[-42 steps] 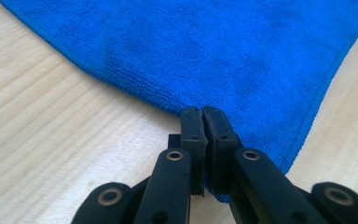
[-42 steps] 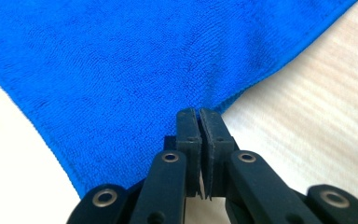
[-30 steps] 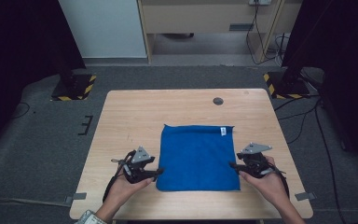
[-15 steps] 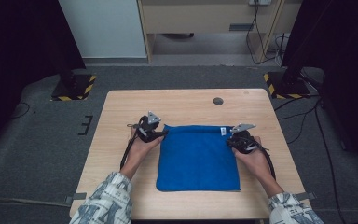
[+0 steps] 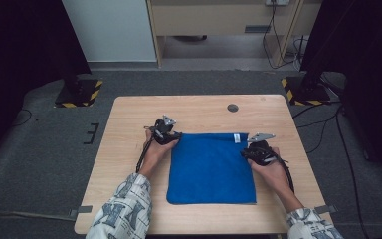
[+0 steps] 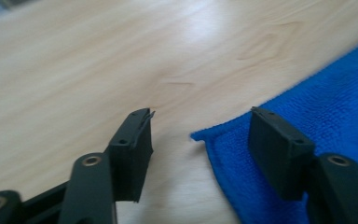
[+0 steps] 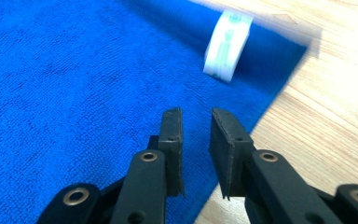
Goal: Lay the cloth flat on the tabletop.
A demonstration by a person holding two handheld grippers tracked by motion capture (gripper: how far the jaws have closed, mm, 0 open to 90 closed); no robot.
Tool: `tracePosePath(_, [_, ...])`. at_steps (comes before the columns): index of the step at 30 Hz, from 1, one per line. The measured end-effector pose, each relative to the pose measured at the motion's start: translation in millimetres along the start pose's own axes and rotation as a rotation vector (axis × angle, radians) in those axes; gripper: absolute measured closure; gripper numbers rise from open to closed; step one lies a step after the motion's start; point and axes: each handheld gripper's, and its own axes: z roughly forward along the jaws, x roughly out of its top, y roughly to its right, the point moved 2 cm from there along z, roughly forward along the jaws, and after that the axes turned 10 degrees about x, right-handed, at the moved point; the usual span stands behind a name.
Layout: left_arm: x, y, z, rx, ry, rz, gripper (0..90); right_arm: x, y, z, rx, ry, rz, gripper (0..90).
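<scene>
Cloth [image 5: 211,167] lies flat on your table [image 5: 129,119], with bare wood wide on its far and left sides. Your left gripper [image 6: 198,128] is open, straddling the far left corner without pressing it. Your right gripper [image 7: 196,121], jaws just parted slightly and nearly shut, hangs at the right edge near the white tag [image 7: 227,44], clamping nothing.

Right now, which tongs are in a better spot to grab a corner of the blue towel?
Probably the left tongs: they stand open with the blue towel's far-left corner right between them. The right tongs are nearly closed above the towel's right edge, short of its corner by the white tag.
</scene>
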Motion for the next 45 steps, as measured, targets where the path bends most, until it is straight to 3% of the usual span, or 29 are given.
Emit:
tracePosePath(2, [0.1,-2.5,1.3,0.052,0.005,0.017,43.0,0.3,0.0,-1.2,0.004,0.004,0.010,73.6])
tracePosePath(4, [0.0,-4.3,3.7,0.047,0.012,-0.014,41.9,0.6,-1.1,-1.4,0.012,0.003,0.007,70.8])
tracePosePath(6, [0.7,-6.4,2.8,0.052,0.026,-0.012,38.0,2.4,-6.0,-0.4,0.030,0.006,0.002,63.4])
tracePosePath(8, [2.8,-10.9,-1.3,0.017,0.044,-0.058,34.6,5.7,-11.6,0.7,0.039,0.018,-0.007,57.4])
tracePosePath(9, [2.8,-10.9,-1.3,0.017,0.044,-0.058,32.2,5.7,-11.6,0.7,0.039,0.018,-0.007,57.4])
tracePosePath(10, [6.9,-14.7,-8.9,-0.019,0.065,-0.077,30.3,12.1,-21.3,1.9,0.065,0.033,-0.017,49.7])
tracePosePath(12, [10.7,-17.6,-15.9,-0.039,0.086,-0.079,29.0,17.0,-29.9,3.2,0.079,0.046,-0.036,45.6])
tracePosePath(15, [17.1,-21.7,-24.4,-0.110,0.074,-0.112,22.6,24.5,-43.7,7.7,0.096,0.059,-0.064,36.3])
tracePosePath(17, [21.1,-22.6,-30.3,-0.110,0.083,-0.110,20.8,29.6,-51.9,12.5,0.095,0.066,-0.091,29.6])
tracePosePath(20, [26.4,-23.5,-38.8,-0.140,0.101,-0.122,18.3,35.9,-60.4,18.3,0.107,0.068,-0.093,24.1])
tracePosePath(25, [31.3,-24.5,-48.3,-0.192,0.117,-0.129,12.6,46.4,-75.0,27.4,0.131,0.061,-0.107,19.0])
tracePosePath(28, [33.1,-26.2,-51.9,-0.183,0.130,-0.119,12.1,50.6,-85.2,32.1,0.157,0.044,-0.115,16.6])
tracePosePath(31, [34.4,-30.2,-55.5,-0.196,0.148,-0.146,11.9,54.0,-96.7,36.5,0.177,0.038,-0.142,15.9])
tracePosePath(34, [34.0,-31.3,-56.5,-0.195,0.147,-0.141,11.9,55.8,-103.7,38.2,0.192,0.033,-0.155,15.4])
tracePosePath(39, [32.4,-34.9,-57.7,-0.193,0.128,-0.140,12.0,60.9,-127.3,44.3,0.252,0.018,-0.200,15.5])
tracePosePath(45, [31.0,-35.2,-59.9,-0.207,0.106,-0.127,12.0,64.1,-151.0,50.9,0.296,0.021,-0.236,22.2])
